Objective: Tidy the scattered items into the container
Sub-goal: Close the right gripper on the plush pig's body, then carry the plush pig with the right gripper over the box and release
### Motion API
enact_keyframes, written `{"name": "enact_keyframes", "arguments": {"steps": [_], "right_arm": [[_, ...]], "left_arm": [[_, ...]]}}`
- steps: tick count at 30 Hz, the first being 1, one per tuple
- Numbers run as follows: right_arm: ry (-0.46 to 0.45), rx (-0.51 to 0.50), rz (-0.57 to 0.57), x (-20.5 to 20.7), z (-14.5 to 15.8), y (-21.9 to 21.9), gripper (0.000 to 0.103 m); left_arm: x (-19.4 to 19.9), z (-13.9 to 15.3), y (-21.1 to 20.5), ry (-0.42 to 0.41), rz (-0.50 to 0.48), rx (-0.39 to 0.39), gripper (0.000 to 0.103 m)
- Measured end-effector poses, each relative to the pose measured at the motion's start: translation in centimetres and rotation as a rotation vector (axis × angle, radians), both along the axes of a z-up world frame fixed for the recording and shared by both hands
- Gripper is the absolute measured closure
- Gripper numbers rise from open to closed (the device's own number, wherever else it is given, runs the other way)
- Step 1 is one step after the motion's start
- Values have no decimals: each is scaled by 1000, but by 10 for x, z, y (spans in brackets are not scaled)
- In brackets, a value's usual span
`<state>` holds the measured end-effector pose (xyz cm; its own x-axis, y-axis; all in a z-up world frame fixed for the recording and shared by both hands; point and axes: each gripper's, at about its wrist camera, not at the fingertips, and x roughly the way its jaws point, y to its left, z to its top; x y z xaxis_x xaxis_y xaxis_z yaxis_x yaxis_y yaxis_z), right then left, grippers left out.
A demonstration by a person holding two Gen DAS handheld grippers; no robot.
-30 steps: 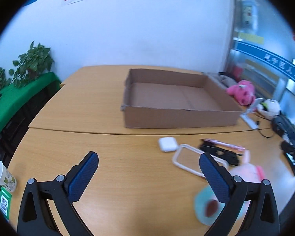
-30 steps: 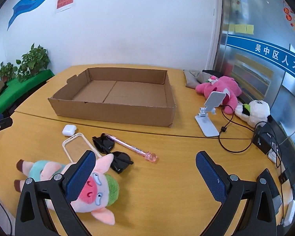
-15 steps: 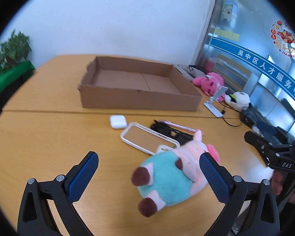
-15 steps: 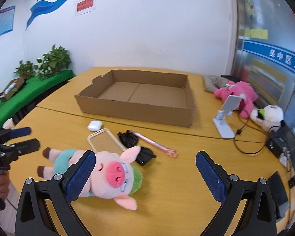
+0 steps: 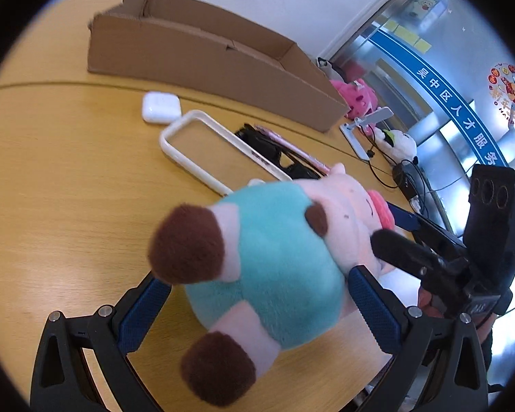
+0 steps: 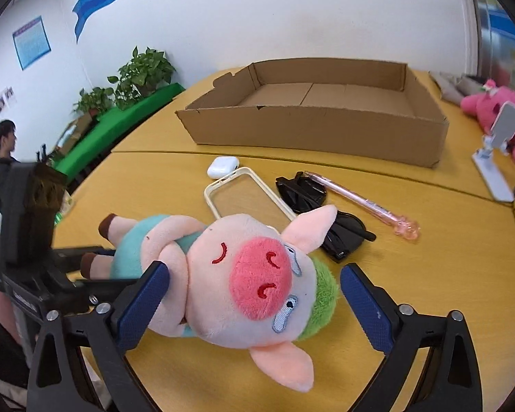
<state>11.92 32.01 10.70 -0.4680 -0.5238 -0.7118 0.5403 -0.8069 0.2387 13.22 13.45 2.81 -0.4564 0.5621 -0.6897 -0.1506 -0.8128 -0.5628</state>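
Grasping step: both claws straddle the plush pig [image 6: 243, 274] on the worktop [image 6: 429, 274].
Left claw [image 5: 254, 304]: wide, unclosed.
Right claw [image 6: 254, 300]: wide.
Next: squeeze, carry to cardboard box [image 6: 312, 127].

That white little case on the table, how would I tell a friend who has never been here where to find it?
Start at the big cardboard box on the wooden table. Just in front of the box's near wall, towards its left end, lies the white case, touching the top corner of an empty cream phone bumper. It is the only small, glossy, rounded white pebble there; the sunglasses and pink pen lie further right.
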Motion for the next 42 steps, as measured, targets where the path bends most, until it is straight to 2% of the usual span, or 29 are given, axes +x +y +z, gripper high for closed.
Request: {"name": "enact_keyframes", "arguments": {"steps": [1,3,7,8,9,10,13,16,20,25,29,32,42], "right_arm": [[-21,-24,22,-2,-3,1,15],[-54,-73,39,-2,-8,4,22],[-33,-111,38,6,-8,8,32],[-35,-126,33,8,-7,10,34],[-36,-136,30,10,-5,13,40],[-37,-139,27,12,-3,15,58],[-37,-152,39,16,10,15,59],[8,-112,60,14,23,2,61],[81,-100,78,11,42,-15,62],[176,-108,64,0,72,-34,63],[256,-112,54,-16,102,-42,63],[293,-110,44,-37,121,-46,64],[374,-104,39,-133,167,-78,64]], "left_arm": [[-1,-3,-2,-8,-9,27,5],[-2,-5,-4,-13,-30,58,10],[0,2,-3,-2,-56,47,21],[1,4,-3,2,-54,32,29],[3,8,-4,9,-50,17,29],[4,12,-5,23,-46,19,30],[10,33,-6,86,-33,-21,30],[11,49,-9,132,-4,-58,30],[4,61,-23,166,14,-44,31],[-17,91,-41,236,9,-55,31],[-44,122,-49,304,-14,-79,31],[-70,145,-49,353,-26,-134,31],[-165,183,-76,398,-12,-147,31]]}}
